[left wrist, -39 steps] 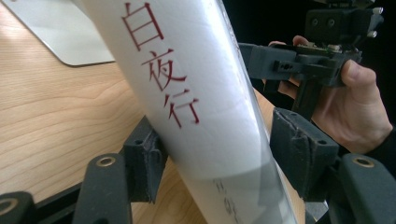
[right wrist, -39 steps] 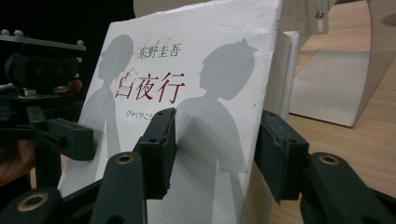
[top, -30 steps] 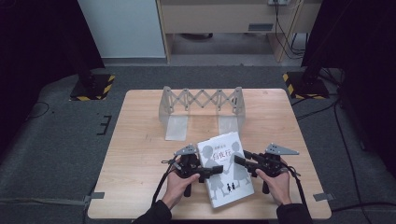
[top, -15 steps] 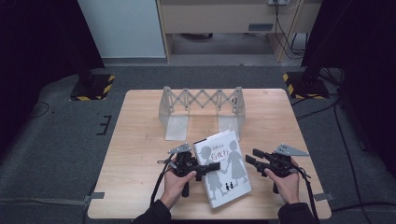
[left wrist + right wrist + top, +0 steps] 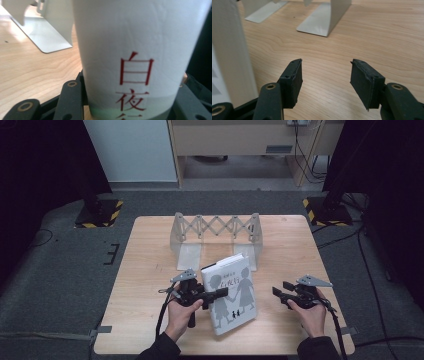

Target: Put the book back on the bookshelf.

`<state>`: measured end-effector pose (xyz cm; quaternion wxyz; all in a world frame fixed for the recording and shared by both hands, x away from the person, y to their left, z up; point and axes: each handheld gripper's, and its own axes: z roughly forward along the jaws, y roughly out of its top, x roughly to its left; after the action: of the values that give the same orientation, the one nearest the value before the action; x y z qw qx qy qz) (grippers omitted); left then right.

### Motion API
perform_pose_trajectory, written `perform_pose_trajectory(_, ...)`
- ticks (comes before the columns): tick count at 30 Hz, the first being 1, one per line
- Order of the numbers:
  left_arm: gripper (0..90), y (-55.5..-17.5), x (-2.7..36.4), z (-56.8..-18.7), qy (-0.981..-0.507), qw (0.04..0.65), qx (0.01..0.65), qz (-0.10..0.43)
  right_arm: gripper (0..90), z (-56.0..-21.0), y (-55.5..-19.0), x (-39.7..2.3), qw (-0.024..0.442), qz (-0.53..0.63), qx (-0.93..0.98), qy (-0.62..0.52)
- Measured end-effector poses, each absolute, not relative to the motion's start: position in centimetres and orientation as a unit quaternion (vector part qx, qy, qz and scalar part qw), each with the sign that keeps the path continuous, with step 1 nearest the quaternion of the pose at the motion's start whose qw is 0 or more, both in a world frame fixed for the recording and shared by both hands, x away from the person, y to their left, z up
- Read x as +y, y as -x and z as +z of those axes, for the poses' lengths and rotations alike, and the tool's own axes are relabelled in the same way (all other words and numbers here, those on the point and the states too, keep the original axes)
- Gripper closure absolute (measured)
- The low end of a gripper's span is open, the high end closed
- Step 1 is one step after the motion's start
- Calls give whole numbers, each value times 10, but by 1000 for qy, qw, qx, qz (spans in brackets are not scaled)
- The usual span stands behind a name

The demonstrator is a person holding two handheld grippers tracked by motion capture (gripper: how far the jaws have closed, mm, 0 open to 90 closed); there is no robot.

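A white book point(image 5: 232, 292) with grey figures of two children on its cover lies tilted at the table's front middle, its near end on the wood. My left gripper point(image 5: 222, 292) is shut on its spine side. In the left gripper view the spine point(image 5: 130, 50), with red characters, sits between the black jaws. My right gripper point(image 5: 278, 289) hovers to the book's right, apart from it. Its jaws have just been opening, and nothing is between them point(image 5: 325, 80). The book's edge point(image 5: 229, 50) stands at the left of the right gripper view.
A white expanding book rack point(image 5: 215, 227) stands at the back middle of the wooden table point(image 5: 150, 270), its flat feet point(image 5: 322, 22) pointing toward me. One foot point(image 5: 42, 35) lies just left of the book. Dark carpet surrounds the table.
The right gripper has let go of the book's right edge and drawn off to the right. The left gripper has closed on the spine side and raised it, so the book now tilts.
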<state>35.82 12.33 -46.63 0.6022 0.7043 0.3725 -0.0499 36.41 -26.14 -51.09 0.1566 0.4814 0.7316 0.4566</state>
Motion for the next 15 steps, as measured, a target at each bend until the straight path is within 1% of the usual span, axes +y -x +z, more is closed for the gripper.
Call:
perform_pose_trajectory(6,529,-359,138,-458,-700,601,384,-25,405,-513,-366,-269,179,433,731,-496)
perform_pose_trajectory(15,528,-357,159,-436,-707,583,398,45,385,-518,-367,-280,203,393,739,-508)
